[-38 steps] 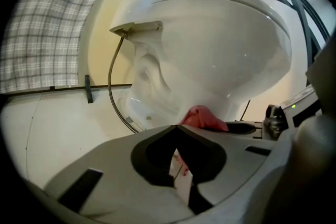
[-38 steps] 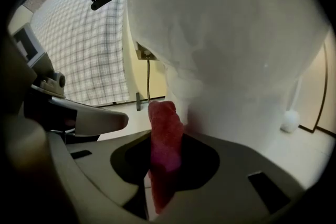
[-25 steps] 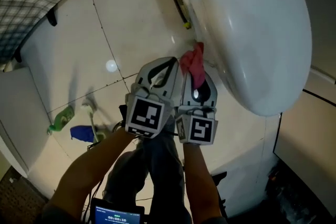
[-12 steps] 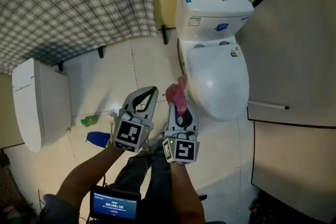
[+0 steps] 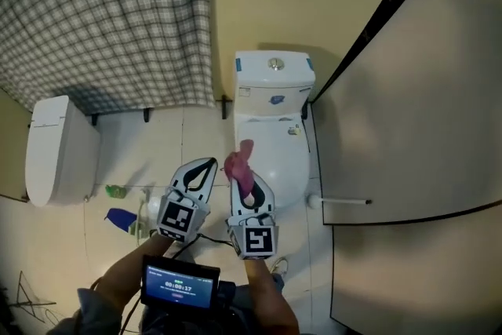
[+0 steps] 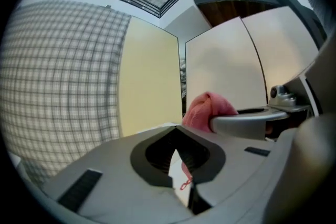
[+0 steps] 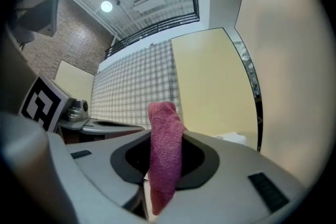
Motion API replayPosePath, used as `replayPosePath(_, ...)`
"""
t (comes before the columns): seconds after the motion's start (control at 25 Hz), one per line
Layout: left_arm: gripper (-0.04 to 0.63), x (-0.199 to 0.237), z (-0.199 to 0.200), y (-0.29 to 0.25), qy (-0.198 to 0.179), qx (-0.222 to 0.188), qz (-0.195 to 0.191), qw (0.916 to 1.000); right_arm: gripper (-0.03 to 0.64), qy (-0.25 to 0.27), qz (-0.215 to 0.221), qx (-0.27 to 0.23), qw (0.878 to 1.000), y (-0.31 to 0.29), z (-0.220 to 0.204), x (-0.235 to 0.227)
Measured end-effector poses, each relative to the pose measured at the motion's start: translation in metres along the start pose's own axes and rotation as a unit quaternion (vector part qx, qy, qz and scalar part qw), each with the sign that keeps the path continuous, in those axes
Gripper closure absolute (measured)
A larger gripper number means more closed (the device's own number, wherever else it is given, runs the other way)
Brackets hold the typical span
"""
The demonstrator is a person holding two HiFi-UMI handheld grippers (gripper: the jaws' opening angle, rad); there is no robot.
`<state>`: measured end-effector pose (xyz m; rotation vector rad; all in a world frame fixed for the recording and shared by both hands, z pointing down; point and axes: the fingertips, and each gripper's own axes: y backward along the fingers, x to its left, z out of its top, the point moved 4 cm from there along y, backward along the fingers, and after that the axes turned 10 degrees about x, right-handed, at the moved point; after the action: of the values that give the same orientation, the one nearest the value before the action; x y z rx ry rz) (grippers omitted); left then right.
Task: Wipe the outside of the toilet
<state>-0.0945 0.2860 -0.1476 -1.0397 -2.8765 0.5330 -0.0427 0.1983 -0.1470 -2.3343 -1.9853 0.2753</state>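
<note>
Holding my left gripper (image 5: 207, 165) with its fingers pressed together on nothing, I am pinching the pink cloth (image 5: 238, 163) in my right gripper (image 5: 243, 181) beside it. The cloth is poking up past the fingertips. The white toilet (image 5: 273, 139) is standing just right and far of it, against the yellow wall (image 5: 298, 4).
</note>
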Motion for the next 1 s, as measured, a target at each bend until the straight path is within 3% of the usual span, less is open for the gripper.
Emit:
replayPosePath(0.08, 0.584, -0.035, 0.024, 0.000, -0.019, -0.023, 0.027, 0.9992, 0.528, 0.011, 0.045, 0.001, 0.999, 0.034, 0.018, -0.021)
replayPosePath(0.16, 0.584, -0.074, 0.042, 0.003, -0.002, -0.034, 0.061, 0.9976, 0.528, 0.027, 0.079, 0.006, 0.996, 0.074, 0.029, -0.049)
replayPosePath(0.28, 0.584, -0.132, 0.058, -0.002, 0.032, -0.027, 0.089, 0.9951, 0.529, 0.034, 0.100, 0.005, 0.994, 0.122, 0.044, -0.101)
replayPosePath(0.4, 0.584, -0.174, 0.088, -0.004, 0.048, -0.023, 0.092, 0.9943, 0.529, 0.046, 0.105, -0.011, 0.993, 0.149, 0.064, -0.140)
replayPosePath(0.6, 0.584, -0.188, 0.123, 0.019, 0.062, -0.022, 0.105, 0.9923, 0.529, 0.048, 0.128, -0.003, 0.991, 0.175, 0.101, -0.140)
replayPosePath(1.0, 0.584, -0.202, 0.132, 0.035, 0.042, -0.043, 0.085, 0.9945, 0.532, 0.071, 0.123, -0.007, 0.990, 0.201, 0.098, -0.119)
